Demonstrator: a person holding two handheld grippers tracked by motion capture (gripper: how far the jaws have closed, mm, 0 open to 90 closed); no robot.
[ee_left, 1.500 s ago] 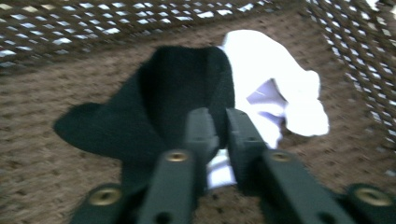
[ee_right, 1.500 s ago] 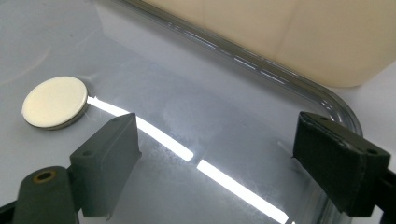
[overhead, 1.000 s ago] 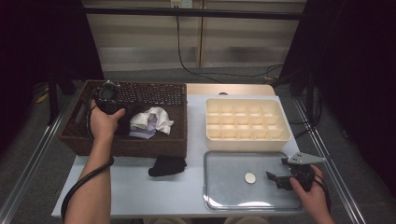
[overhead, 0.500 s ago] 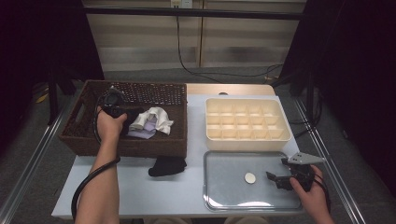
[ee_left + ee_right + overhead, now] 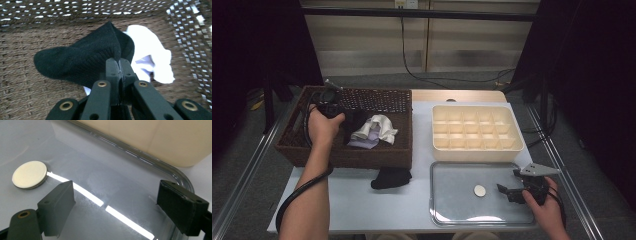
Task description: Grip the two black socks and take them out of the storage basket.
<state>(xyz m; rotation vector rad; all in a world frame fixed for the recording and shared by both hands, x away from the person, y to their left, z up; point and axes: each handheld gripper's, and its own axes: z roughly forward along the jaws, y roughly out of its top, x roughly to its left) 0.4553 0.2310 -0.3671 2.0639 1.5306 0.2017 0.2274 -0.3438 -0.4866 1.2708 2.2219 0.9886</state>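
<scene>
Inside the wicker basket (image 5: 402,125), the left gripper (image 5: 119,65) has its jaws clamped on the cuff of a black sock (image 5: 82,60), which hangs out ahead of them above the woven floor. A white cloth (image 5: 152,62) lies just behind and to the side of the sock, touching it. The right gripper (image 5: 116,206) rests over the metal tray (image 5: 105,157) with jaws spread wide and empty; a pale disc (image 5: 30,175) lies just beyond one jaw, and the cream compartment box (image 5: 160,137) stands past the tray rim. Another dark sock (image 5: 391,177) lies on the table in front of the basket.
</scene>
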